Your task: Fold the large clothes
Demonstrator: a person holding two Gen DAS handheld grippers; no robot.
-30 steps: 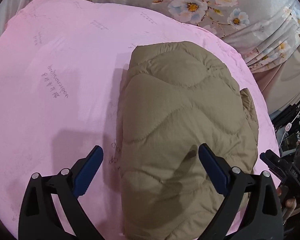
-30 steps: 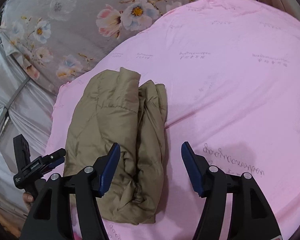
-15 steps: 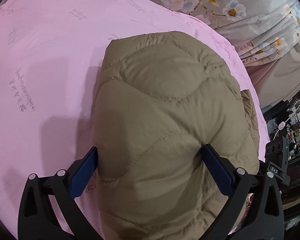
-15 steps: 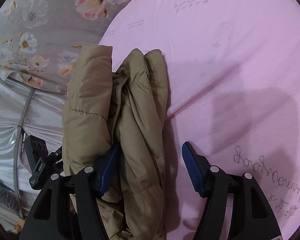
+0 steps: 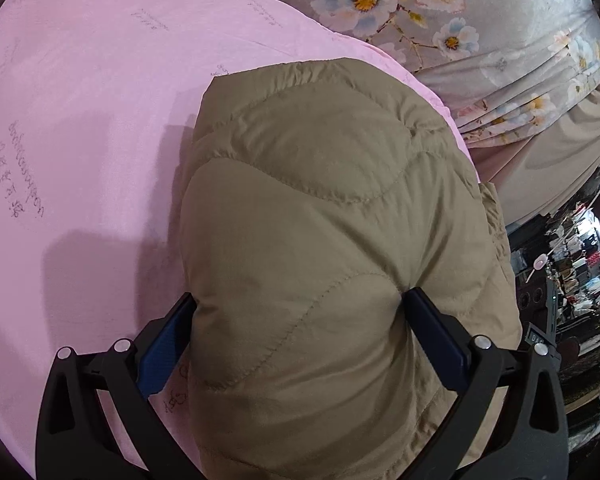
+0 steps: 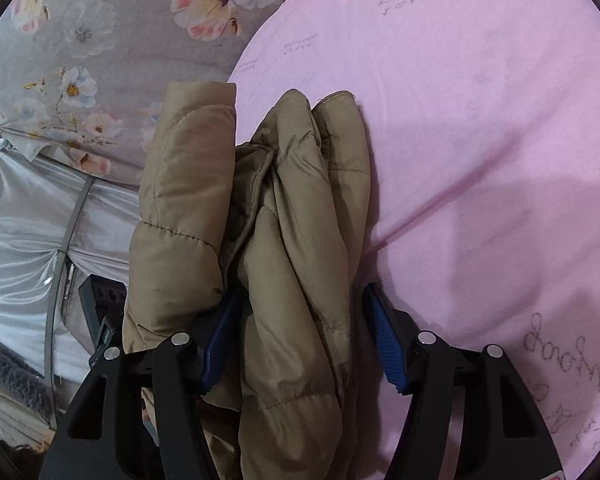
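Surface: a pink sheet (image 5: 80,128) spread smooth over a bed, printed with faint lines of grey script; a long soft crease runs across it in the right wrist view.
Bed edge: a grey bedcover with pale blue, white and pink flowers (image 5: 440,12) hangs in pleats along the far side of the pink sheet.
Room, left wrist view: past the bed's right edge lies a dark, cluttered corner with shelves of small goods (image 5: 580,264), too small to tell apart.
Room, right wrist view: shiny silver-grey drapery (image 6: 24,232) falls below the flowered cover, gathered by a grey strap.
Jacket: a tan quilted puffer jacket (image 5: 332,240), folded into a thick bundle, lies on the pink sheet near its flowered edge; its layered folds face the right wrist camera.
Left gripper (image 5: 300,344): blue pads sit against both sides of the near bulge of the jacket, the padding puffing out between them; it is clamped on the bundle.
Right gripper (image 6: 300,344): jaws closing; the left pad is buried in the folds, the right pad (image 6: 384,352) stands just beside the jacket's edge, and contact there cannot be told.
In the way: the jacket fills the lower half of the left wrist view and hides the sheet beyond it.
Other: part of a black gripper body (image 6: 102,300) shows behind the jacket in the right wrist view.
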